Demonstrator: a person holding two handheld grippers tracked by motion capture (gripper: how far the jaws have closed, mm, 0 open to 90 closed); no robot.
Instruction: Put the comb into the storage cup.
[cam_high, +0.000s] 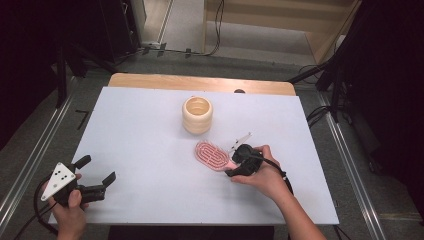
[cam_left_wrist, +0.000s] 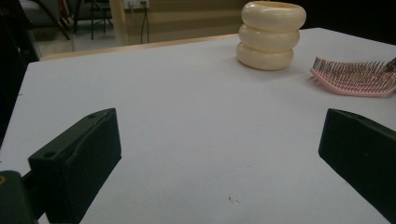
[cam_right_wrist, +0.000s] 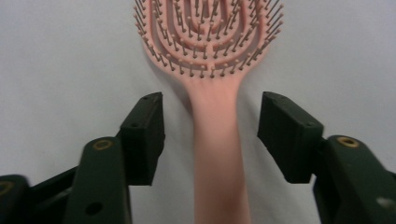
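Pink hairbrush lies bristles up on the white surface, right of centre, handle toward the near right corner. My right gripper straddles the handle, jaws part-closed, a gap on both sides, not gripping yet. My left gripper hovers wide open and empty near the near left corner. Cream ribbed pot stands just behind the brush, toward the far edge. Risk: the handle is thin and smooth; an off-centre squeeze could make it slip, swinging the head into the pot.
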